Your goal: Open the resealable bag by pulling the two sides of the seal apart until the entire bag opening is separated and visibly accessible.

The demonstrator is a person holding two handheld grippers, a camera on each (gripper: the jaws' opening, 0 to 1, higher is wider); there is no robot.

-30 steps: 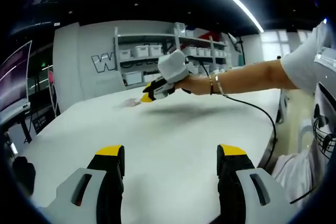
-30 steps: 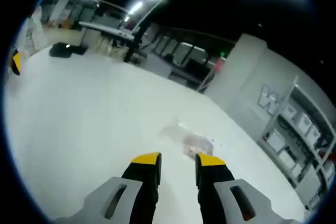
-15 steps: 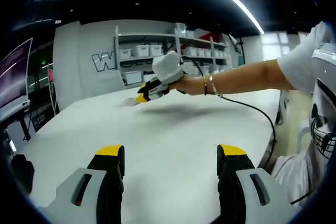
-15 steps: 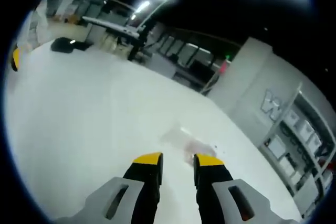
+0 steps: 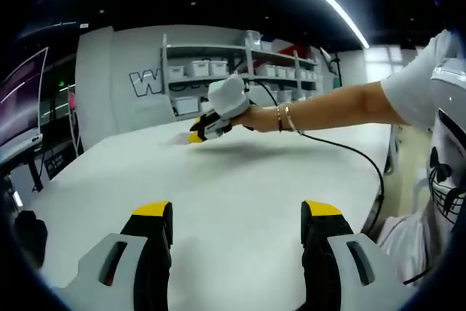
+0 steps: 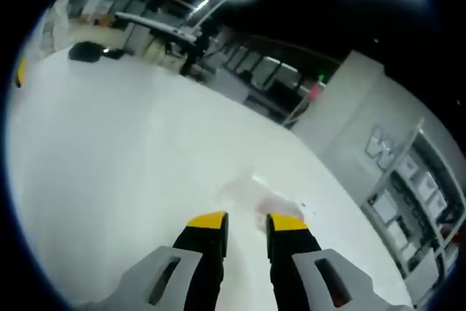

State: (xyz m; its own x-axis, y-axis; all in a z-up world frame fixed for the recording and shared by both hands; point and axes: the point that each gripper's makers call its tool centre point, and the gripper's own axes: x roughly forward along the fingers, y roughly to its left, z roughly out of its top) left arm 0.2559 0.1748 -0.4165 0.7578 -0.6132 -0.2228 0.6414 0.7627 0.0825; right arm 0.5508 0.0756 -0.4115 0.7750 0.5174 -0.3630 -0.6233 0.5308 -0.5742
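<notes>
We are on the approach; our right gripper [image 6: 244, 218], jaws narrowly apart, hovers just short of the resealable bag [image 6: 256, 196] lying flat on the white table [image 6: 109, 143]; our left gripper [image 5: 237, 213] waits well back, jaws wide; next we need to pinch one seal edge.

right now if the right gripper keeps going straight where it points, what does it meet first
Probably the small clear plastic resealable bag lying on the white table, just ahead of the right gripper and its narrowly parted yellow-tipped jaws; depth is uncertain.
</notes>
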